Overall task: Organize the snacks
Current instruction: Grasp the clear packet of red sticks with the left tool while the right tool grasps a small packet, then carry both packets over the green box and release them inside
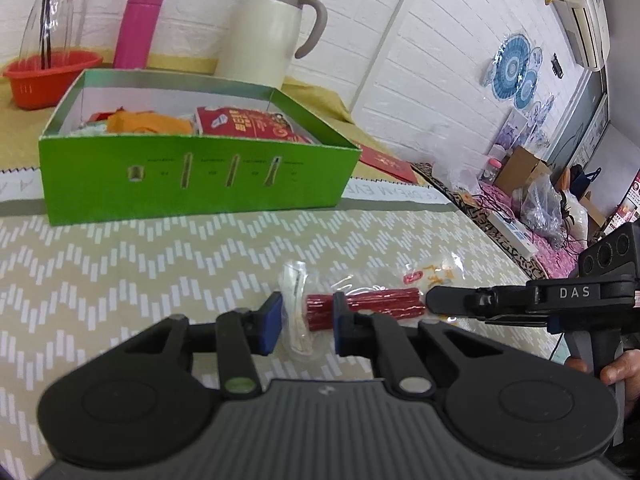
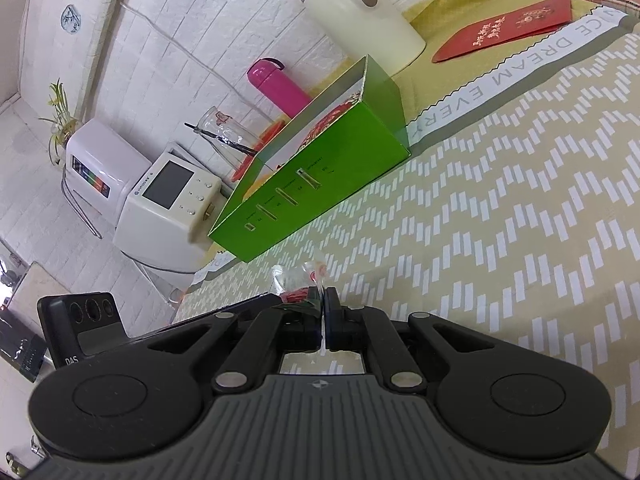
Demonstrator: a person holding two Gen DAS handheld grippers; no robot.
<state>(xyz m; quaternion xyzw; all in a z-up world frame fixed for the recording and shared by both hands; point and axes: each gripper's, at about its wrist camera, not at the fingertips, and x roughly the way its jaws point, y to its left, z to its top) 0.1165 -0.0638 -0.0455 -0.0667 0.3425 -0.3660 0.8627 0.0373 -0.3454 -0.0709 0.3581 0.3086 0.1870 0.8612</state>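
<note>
Step in hand: picking up a snack packet (image 1: 380, 300), red sticks sealed in clear wrap, which lies crosswise on the zigzag tablecloth (image 1: 160, 260) just in front of the green box (image 1: 200, 184). The right gripper (image 2: 323, 312) is closed, with a thin flap of the wrapper's right end pinched between its pads. The left gripper (image 1: 307, 322) is at the other end, its blue pads standing apart either side of the clear left end. Pads do not appear to press yet, though the wrap is hard to read. Cannot tell whether the packet has left the cloth. The box, open-topped, already holds a red bag and orange packets, with bare floor showing at its near left. Next move, by my judgement: lift the packet level, carry it up over the box's near wall and set it down inside. That wall is the one obstacle, and the flap grip looks slight. Behind the box: cream thermos jug (image 1: 272, 32), pink bottle (image 1: 140, 24), red basket (image 1: 48, 76). All stand clear of the path.
</note>
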